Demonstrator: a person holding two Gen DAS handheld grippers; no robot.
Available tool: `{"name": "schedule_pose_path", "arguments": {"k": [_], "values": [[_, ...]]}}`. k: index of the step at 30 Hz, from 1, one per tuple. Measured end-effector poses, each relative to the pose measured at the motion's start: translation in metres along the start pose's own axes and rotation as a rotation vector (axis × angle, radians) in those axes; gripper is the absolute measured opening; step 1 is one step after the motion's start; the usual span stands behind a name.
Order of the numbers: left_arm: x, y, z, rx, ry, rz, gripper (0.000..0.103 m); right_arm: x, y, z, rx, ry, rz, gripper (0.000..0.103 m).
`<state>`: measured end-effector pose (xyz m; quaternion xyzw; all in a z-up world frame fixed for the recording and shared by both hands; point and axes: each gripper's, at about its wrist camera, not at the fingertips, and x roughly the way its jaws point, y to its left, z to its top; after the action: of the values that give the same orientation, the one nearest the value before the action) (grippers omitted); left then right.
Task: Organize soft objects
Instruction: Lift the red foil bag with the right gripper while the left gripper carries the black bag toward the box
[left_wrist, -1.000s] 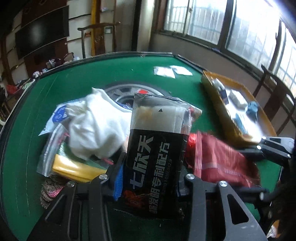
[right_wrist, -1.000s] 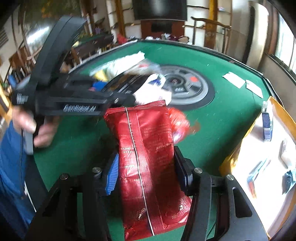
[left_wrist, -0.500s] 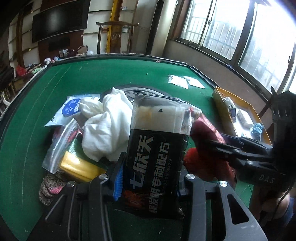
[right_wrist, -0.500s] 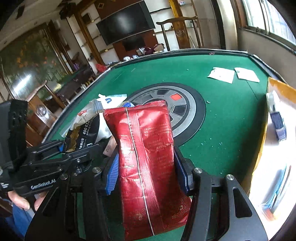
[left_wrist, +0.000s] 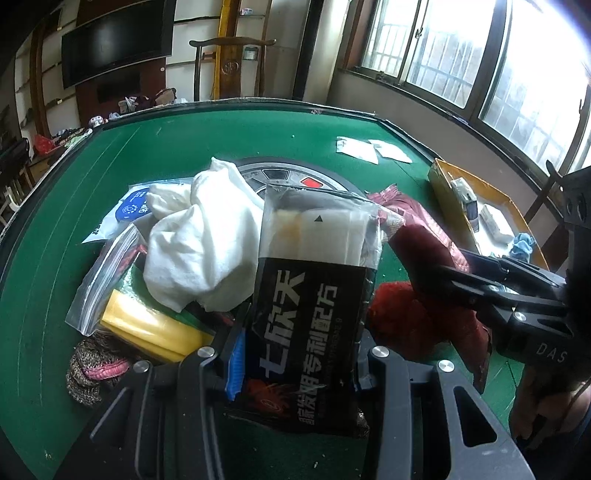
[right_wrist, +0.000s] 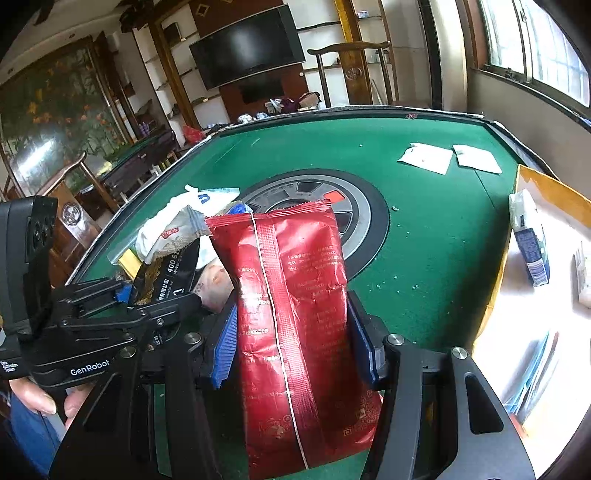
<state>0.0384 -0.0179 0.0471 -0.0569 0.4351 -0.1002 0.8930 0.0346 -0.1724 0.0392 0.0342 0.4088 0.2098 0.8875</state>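
Green felt table (right_wrist: 424, 229), red foil packet (right_wrist: 295, 295), black packet (left_wrist: 310, 314) with white lettering, white cloth (left_wrist: 203, 251), yellow tray (left_wrist: 443, 184)

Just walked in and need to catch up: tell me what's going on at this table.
A person is sorting soft packets with two handheld grippers. The left gripper is clamped on a black packet; the right gripper is clamped on a red packet. Both are held above the green table, near a pile with a white cloth. A yellow tray sits at the right.
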Motion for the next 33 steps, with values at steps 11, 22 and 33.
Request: {"name": "schedule_pose_path", "arguments": {"k": [11, 22, 33], "values": [[0.001, -0.001, -0.001, 0.005, 0.004, -0.001, 0.042, -0.005, -0.004, 0.000, 0.016, -0.004, -0.003, 0.053], [0.001, -0.001, -0.001, 0.006, 0.002, -0.002, 0.042, -0.006, -0.006, 0.001, 0.022, -0.013, -0.004, 0.053], [0.000, -0.009, -0.001, 0.014, -0.010, -0.035, 0.042, -0.018, -0.019, 0.006, 0.066, -0.056, 0.001, 0.053]]}}
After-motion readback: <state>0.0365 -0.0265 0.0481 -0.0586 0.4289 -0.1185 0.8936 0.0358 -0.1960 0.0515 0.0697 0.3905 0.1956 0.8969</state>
